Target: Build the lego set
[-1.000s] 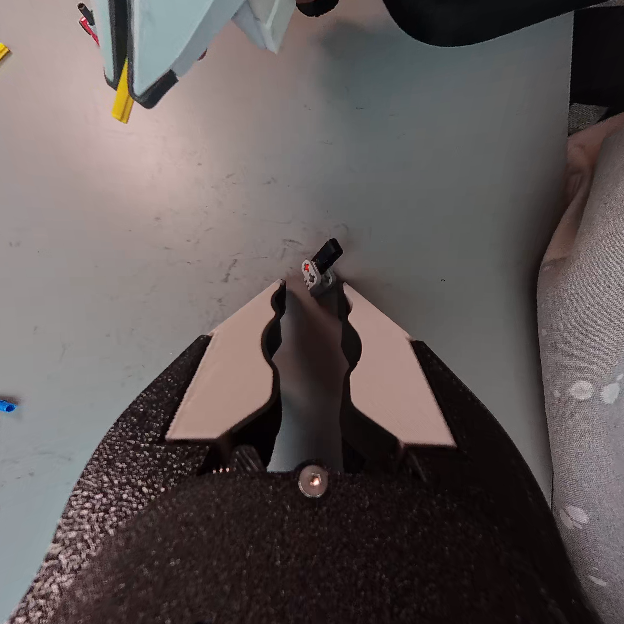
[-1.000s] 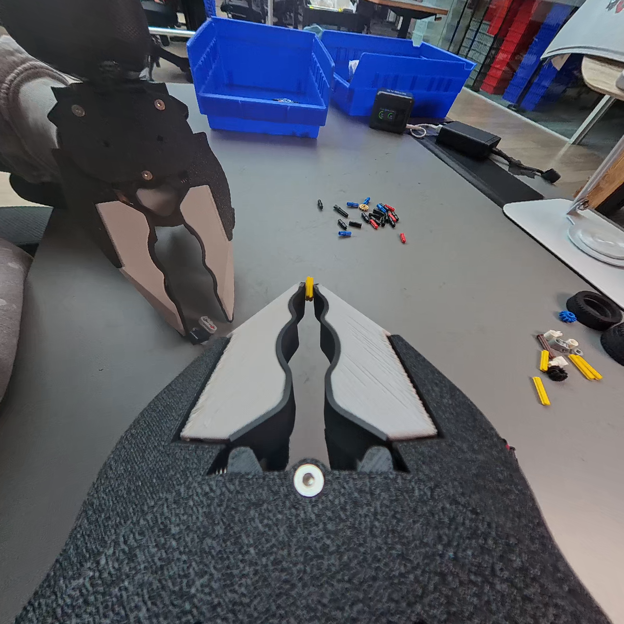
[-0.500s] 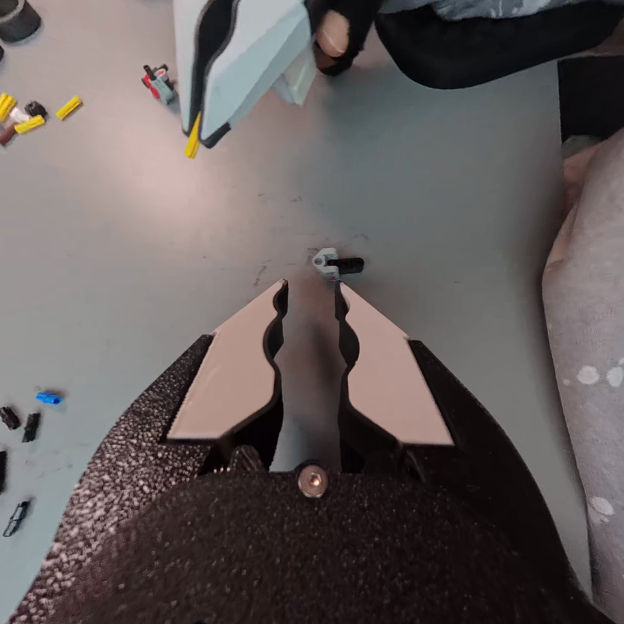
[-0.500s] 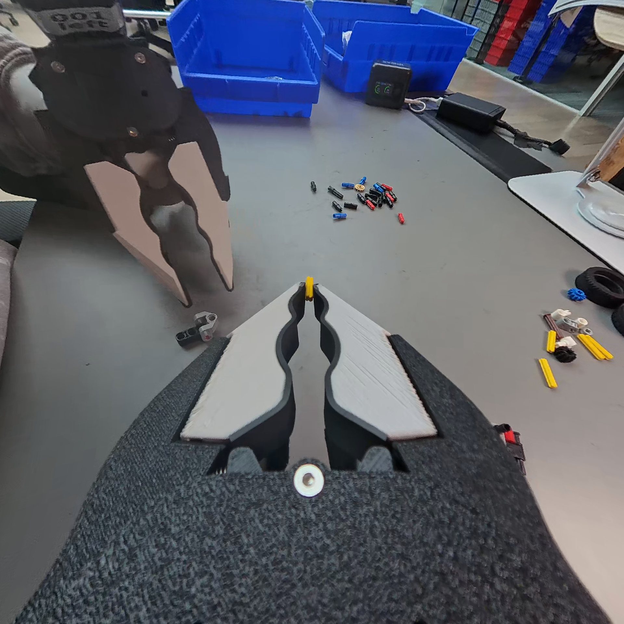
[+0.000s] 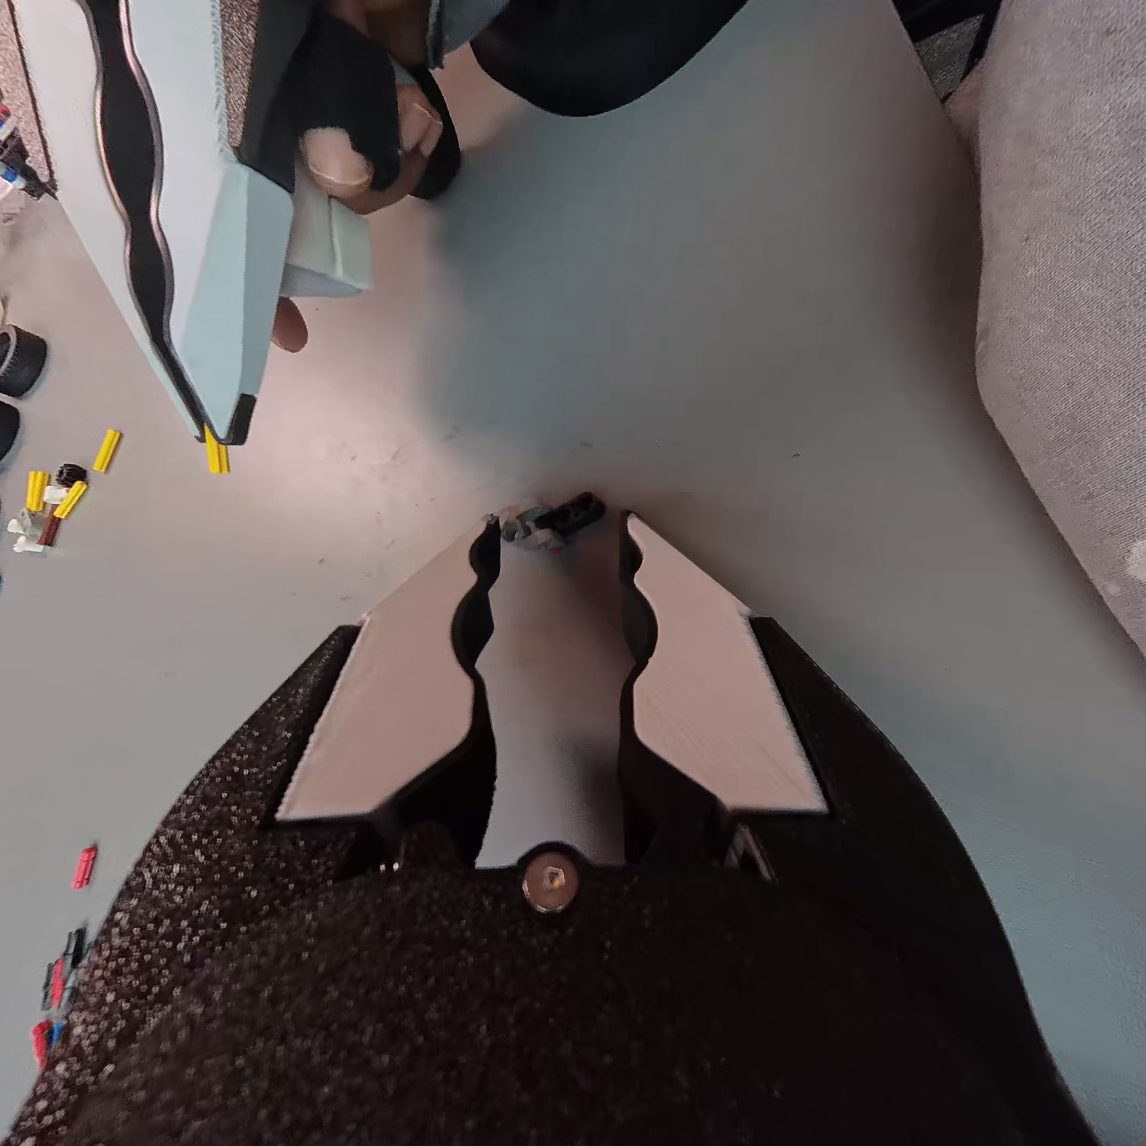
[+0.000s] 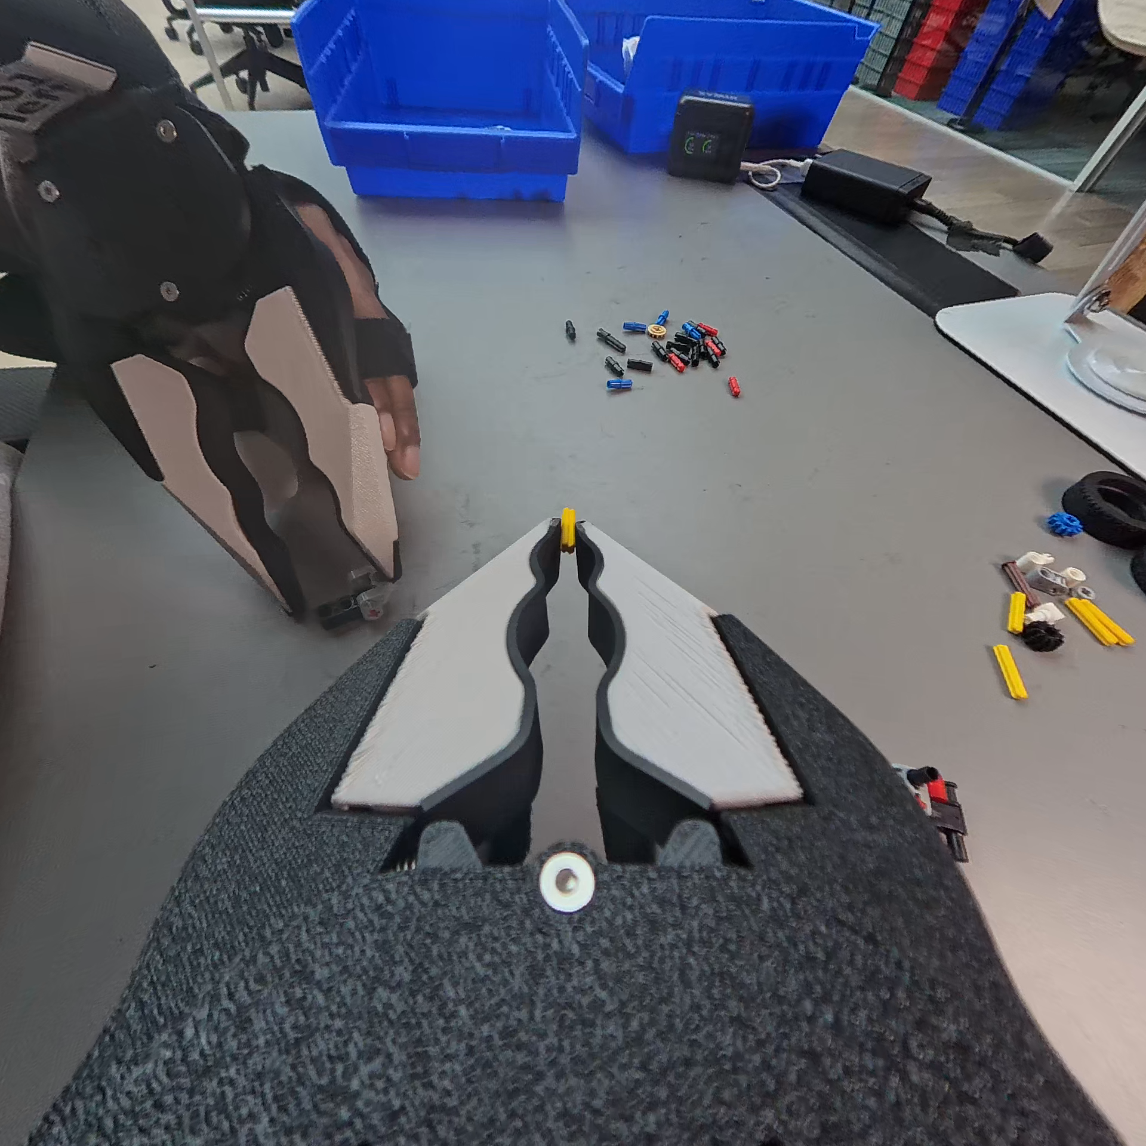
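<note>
At the centre of the left wrist view, the left tongs (image 5: 561, 521) stand spread apart with their tips down on the grey tabletop (image 5: 713, 310), and a small grey-and-black lego piece (image 5: 554, 519) lies between the tips, not gripped. In the upper left of that view the right tongs (image 5: 217, 437) reach in, pinched shut on a short yellow axle (image 5: 217, 457).

In the right wrist view the yellow axle sits clamped at the very tips, mid-frame. The tabletop is matt grey and scuffed. A loose scatter of black, blue and red pins (image 6: 673, 350) lies above centre. At the right edge sit yellow axles with white and black bits (image 6: 1054, 614), a blue gear (image 6: 1065, 524) and a black tyre (image 6: 1107, 505). A small red-and-black assembly (image 6: 939, 806) shows just past the right gripper's body at lower right.

Along the top stand two blue bins (image 6: 453, 118), a small black device (image 6: 710, 136) with a lit screen, and a black power brick (image 6: 865, 183) on a dark mat. A white base (image 6: 1023, 366) occupies the right edge. Beyond the tabletop, stacked red and blue crates (image 6: 967, 56) fill the upper right, and office chair legs show at upper left.
</note>
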Available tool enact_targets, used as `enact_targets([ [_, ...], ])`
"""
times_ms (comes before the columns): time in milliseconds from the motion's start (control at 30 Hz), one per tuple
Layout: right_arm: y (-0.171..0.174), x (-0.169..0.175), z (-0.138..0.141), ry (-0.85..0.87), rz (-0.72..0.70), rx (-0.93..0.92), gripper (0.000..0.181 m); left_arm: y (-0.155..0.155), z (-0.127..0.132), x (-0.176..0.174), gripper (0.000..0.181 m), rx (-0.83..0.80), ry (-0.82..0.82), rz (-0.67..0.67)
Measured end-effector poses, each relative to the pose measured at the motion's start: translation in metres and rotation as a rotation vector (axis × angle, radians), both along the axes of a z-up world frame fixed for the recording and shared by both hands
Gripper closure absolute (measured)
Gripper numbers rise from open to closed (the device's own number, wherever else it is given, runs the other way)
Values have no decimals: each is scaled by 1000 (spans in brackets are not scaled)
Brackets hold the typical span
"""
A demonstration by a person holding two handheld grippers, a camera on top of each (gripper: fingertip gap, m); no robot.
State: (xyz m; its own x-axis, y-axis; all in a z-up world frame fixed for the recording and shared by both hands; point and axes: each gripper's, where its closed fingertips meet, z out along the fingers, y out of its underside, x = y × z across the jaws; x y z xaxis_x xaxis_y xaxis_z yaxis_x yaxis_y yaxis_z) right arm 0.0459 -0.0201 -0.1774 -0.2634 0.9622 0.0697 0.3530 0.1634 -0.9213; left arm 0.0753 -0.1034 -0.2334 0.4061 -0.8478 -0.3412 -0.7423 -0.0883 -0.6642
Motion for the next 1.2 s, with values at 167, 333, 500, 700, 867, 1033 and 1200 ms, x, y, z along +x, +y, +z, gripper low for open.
enact_targets([
  [167, 0, 0, -3, -13, 4, -3, 178, -1, -4, 1, 150, -162, -79, -17],
  [333, 0, 1, -3, -15, 5, -3, 178, 3, -6, -4, 163, -296, -170, 35],
  [500, -4, 3, -5, -32, 34, -13, 178, 8, 6, -5, 164, -364, -303, 82],
  [700, -18, 11, 33, 112, 144, -161, 178, 31, 63, -11, 165, -328, -674, 143],
  [867, -22, 18, 68, 253, 191, -322, 178, 48, 106, -13, 166, -312, -975, 125],
  [1033, -23, 16, 66, 249, 187, -323, 178, 54, 111, -8, 166, -318, -1022, 114],
  [1200, -22, 14, 67, 258, 167, -318, 178, 55, 113, -8, 166, -373, -1091, 137],
])
